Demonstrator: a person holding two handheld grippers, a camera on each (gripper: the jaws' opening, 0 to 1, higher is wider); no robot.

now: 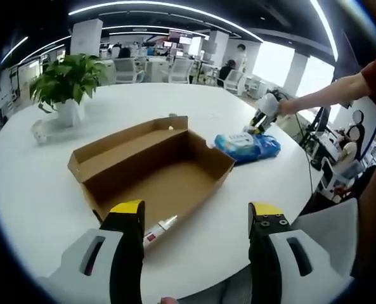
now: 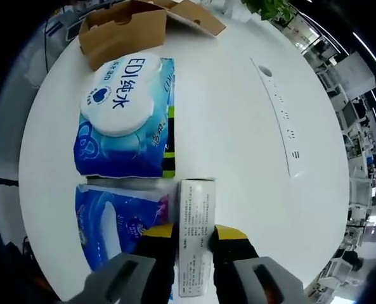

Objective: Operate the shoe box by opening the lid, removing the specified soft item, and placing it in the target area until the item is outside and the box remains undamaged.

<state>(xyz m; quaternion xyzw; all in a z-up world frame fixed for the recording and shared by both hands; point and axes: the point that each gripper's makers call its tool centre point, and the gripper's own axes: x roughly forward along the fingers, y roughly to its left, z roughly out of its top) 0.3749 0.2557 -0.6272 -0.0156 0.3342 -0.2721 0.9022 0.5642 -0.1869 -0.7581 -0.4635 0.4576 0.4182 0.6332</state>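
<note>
Yellow-tipped and spread wide apart, the left gripper [image 1: 198,218] hangs released over the near edge of the round white table [image 1: 42,190] in the left gripper view. Just beyond its jaws the brown cardboard shoe box [image 1: 153,164] lies open, its lid folded back toward the far side, and its inside looks bare. A small white tube [image 1: 159,229] lies on the table against the box's near corner, beside the left jaw. To the right of the box rests a blue wipes pack [image 1: 248,146], and the right gripper [image 1: 259,126] comes down at its far side, held by a person's outstretched arm [image 1: 330,94]. A potted green plant [image 1: 67,82] stands at the far left of the table.

Seen from the right gripper view, the right gripper [image 2: 194,235] is clamped on a narrow white carton [image 2: 196,218] printed with small text, held lengthwise between its jaws. Just left of the carton lie two blue wipes packs, the nearer one [image 2: 111,221] and the farther one [image 2: 125,120], edge to edge on the table [image 2: 251,139]. Beyond them sits the shoe box [image 2: 121,28]. A white strip with small marks [image 2: 281,114] lies on the table to the right.
</note>
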